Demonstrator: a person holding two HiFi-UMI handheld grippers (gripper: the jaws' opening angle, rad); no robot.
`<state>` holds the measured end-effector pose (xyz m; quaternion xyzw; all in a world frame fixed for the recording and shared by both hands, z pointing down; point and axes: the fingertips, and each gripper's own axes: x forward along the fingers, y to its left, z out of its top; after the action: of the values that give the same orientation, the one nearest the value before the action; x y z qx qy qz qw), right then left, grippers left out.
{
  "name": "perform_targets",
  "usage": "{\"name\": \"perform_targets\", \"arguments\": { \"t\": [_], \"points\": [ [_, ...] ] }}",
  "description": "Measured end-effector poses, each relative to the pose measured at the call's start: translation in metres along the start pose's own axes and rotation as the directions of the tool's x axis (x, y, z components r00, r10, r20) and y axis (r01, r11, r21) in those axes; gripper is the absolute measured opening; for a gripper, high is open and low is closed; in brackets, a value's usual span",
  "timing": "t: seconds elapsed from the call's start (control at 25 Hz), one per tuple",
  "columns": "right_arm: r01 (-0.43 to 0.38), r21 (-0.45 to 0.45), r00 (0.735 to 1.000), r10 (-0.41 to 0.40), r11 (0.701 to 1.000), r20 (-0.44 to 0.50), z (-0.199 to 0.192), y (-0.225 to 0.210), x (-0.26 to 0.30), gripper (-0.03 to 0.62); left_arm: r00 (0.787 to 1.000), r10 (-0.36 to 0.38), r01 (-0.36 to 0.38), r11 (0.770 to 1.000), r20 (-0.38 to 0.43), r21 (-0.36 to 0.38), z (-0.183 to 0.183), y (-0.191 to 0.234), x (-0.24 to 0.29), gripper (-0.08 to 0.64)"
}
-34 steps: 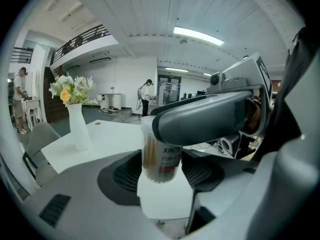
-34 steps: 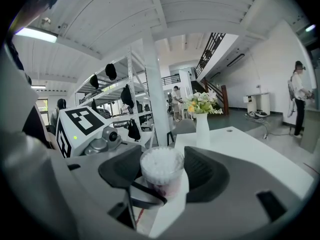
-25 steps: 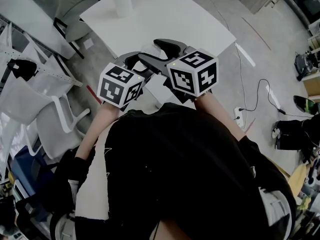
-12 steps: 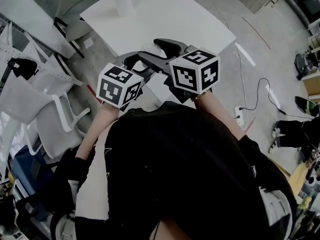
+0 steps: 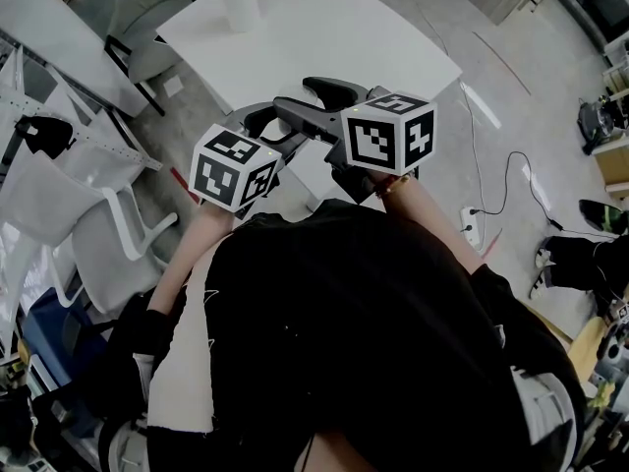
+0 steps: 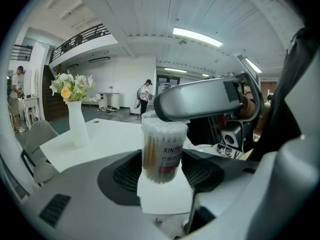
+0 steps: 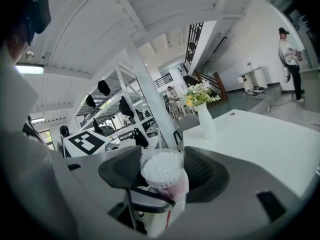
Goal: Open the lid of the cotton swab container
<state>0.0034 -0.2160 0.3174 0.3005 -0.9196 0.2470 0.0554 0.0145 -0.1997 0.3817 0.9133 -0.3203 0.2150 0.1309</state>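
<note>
Reckon the lid (image 7: 162,165) isn't off yet: my left gripper (image 6: 162,173) grasps the cotton swab container (image 6: 163,151), right gripper (image 7: 163,176) clamps that lid.

Vase (image 6: 77,125) on table (image 6: 114,135) behind swab container (image 6: 161,154)

You're in a big open office or studio hall, not a home: white tables (image 5: 324,37) and chairs (image 5: 147,13) on a grey floor (image 5: 531,87), a flower vase (image 6: 77,126), a railed mezzanine (image 6: 82,36) overhead, strip lights (image 6: 197,36), metal racks (image 7: 125,91), cables (image 5: 539,205) trailing across the floor, people (image 6: 145,95) standing about.
</note>
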Motion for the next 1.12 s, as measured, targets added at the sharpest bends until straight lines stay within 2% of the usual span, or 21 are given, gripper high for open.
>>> {"name": "perform_targets", "arguments": {
  "t": [0.44, 0.68, 0.92, 1.12],
  "points": [
    [-0.057, 0.179, 0.998, 0.054, 0.982, 0.023, -0.001, -0.003, -0.002, 0.267, 1.0, -0.015, 0.015, 1.0, -0.012, 0.007, -0.007, -0.003, 0.0, 0.258],
    [-0.13, 0.314, 0.991, 0.114, 0.941, 0.068, 0.005, -0.004, -0.002, 0.267, 0.999, -0.035, 0.036, 0.999, -0.015, 0.04, -0.007, -0.004, -0.001, 0.253],
    [-0.138, 0.321, 0.99, 0.118, 0.937, 0.082, 0.008, -0.007, 0.001, 0.268, 0.999, -0.044, 0.044, 0.998, -0.004, 0.035, -0.006, -0.001, -0.001, 0.252],
    [-0.152, 0.36, 0.987, 0.123, 0.921, 0.102, 0.011, -0.008, 0.001, 0.27, 0.999, -0.053, 0.053, 0.998, 0.002, 0.036, -0.004, -0.001, -0.004, 0.25]
  ]
}}
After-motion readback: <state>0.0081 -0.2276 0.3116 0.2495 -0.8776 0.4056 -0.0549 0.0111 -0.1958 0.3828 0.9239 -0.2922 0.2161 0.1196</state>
